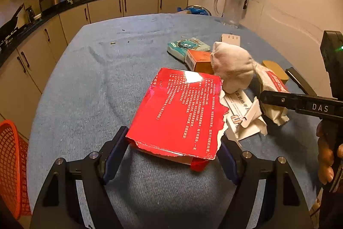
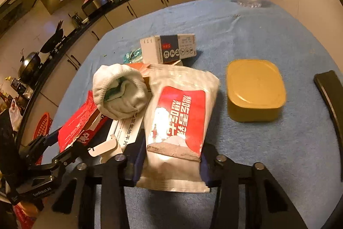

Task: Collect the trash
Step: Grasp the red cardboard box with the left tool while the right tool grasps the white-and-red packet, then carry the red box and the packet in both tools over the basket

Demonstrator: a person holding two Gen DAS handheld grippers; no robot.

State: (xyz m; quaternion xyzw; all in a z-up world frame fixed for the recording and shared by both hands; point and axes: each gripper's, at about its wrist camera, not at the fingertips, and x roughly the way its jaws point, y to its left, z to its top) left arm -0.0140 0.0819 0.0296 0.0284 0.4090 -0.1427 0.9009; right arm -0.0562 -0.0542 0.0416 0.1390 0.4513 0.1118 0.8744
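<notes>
A round table (image 1: 85,83) under a blue cloth carries a heap of refuse on the person's right-hand half, with an orange mesh basket (image 1: 11,166) standing off its left edge, the likely receptacle. Largest of the refuse is a torn red carton (image 1: 178,113), lying flat with its ragged end toward the heap; the left gripper (image 1: 171,156) straddles its near edge, jaws spread to either side and, as far as can be judged, at or just short of contact, so the grasp is not yet made. Next in size, a white pouch with a red label (image 2: 178,119) lies lengthwise between the fingers of the right gripper (image 2: 171,164), which flank its lower end; whether the pads already press on it cannot be told. A rolled white sock (image 2: 122,93) rests against the pouch and over a printed paper slip (image 2: 128,132); a yellow lidded tin (image 2: 255,89) sits apart to the right, and a small printed box (image 2: 169,48) stands behind. The step in hand appears to be the first pick-up, both tools positioned on separate items. The next move calls for closing on the thin carton edge without sliding it, then lifting clear of the slip and sock.
</notes>
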